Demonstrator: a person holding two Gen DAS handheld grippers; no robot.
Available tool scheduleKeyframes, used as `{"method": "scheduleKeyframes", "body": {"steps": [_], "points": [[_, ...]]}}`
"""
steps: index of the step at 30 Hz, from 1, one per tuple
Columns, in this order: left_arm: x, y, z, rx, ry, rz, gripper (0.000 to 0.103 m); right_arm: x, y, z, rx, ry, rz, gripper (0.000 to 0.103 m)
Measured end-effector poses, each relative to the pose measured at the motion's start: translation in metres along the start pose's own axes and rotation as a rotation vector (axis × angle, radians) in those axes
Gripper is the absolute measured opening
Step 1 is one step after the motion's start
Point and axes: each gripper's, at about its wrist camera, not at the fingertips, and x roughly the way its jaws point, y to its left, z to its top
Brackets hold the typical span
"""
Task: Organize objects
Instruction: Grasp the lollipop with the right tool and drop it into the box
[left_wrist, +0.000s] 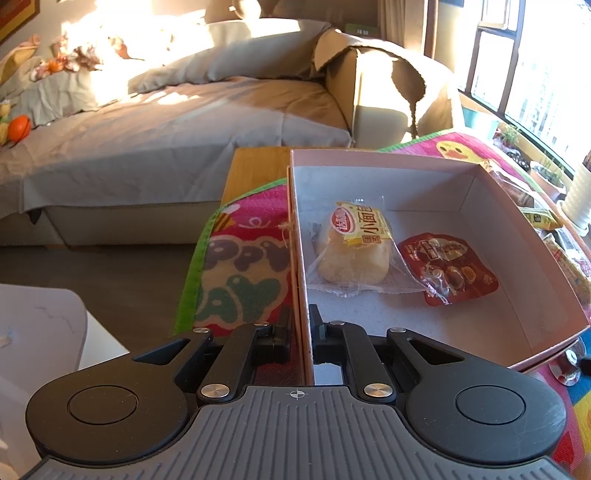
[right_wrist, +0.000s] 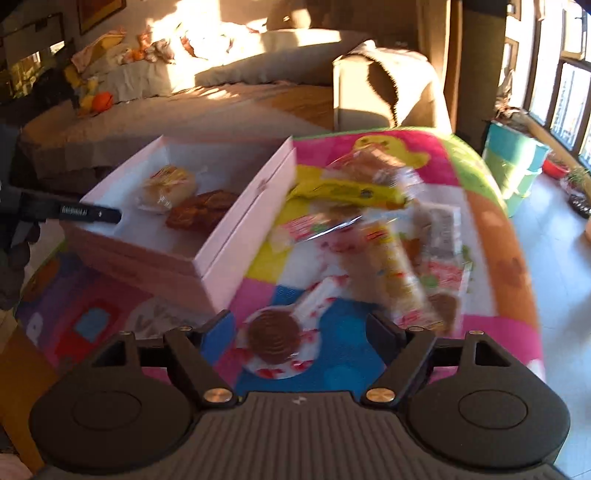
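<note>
My left claw (left_wrist: 299, 325) is clenched on the thin cardboard side wall of the pink box (left_wrist: 480, 173), one black finger outside the wall and one inside, pads pressed flat against it. The box is a shallow rectangle with a pale, matte inner lining, and it sits on a bright, fuzzy play mat (left_wrist: 240, 258) printed with cartoon letters and a bee. Inside it lie two snacks, touching at their edges: a round, golden bun in a crinkly clear wrapper (left_wrist: 351, 251) with a yellow label, and a glossy red packet (left_wrist: 450, 269) with a rounded outline. My right claw (right_wrist: 299, 328) is released, its fingers spread wide over the mat with nothing pressed between them; below the gap lies a round brown ridged biscuit in a white-and-red wrapper (right_wrist: 275, 341). Beyond it on the mat sprawls a loose heap of shiny, blurred snack packets (right_wrist: 388, 236), just beside the box's right wall.
</note>
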Motion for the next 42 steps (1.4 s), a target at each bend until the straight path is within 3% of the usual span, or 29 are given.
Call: {"method": "scheduleKeyframes", "body": {"steps": [2,5,6,17,19,25,31,42], "points": [[-0.004,-0.001,0.000,0.002,-0.003,0.001,0.010,0.015,0.008,-0.001,0.006,0.015,-0.001,0.078],[-0.007,-0.005,0.000,0.020,-0.007,0.008,0.010,0.021,0.020,-0.001,-0.041,0.023,-0.034,0.050],[-0.007,-0.005,0.000,0.026,-0.007,0.010,0.010,0.020,0.022,-0.001,-0.058,0.030,-0.031,0.046],[-0.006,-0.001,-0.003,-0.012,-0.016,-0.015,0.010,-0.062,0.031,-0.016,-0.126,0.085,0.001,0.045],[-0.006,-0.001,-0.004,-0.014,-0.019,-0.015,0.010,-0.086,0.038,-0.009,-0.156,0.043,0.003,0.045],[-0.005,0.002,-0.005,-0.027,-0.022,-0.033,0.011,-0.145,0.064,0.039,-0.220,-0.206,0.043,0.046],[-0.006,0.001,-0.005,-0.022,-0.021,-0.033,0.011,-0.135,0.084,0.081,-0.287,-0.296,0.066,0.046],[-0.005,0.002,-0.005,-0.035,-0.020,-0.049,0.012,-0.087,0.091,0.129,-0.247,-0.312,0.158,0.046]]}}
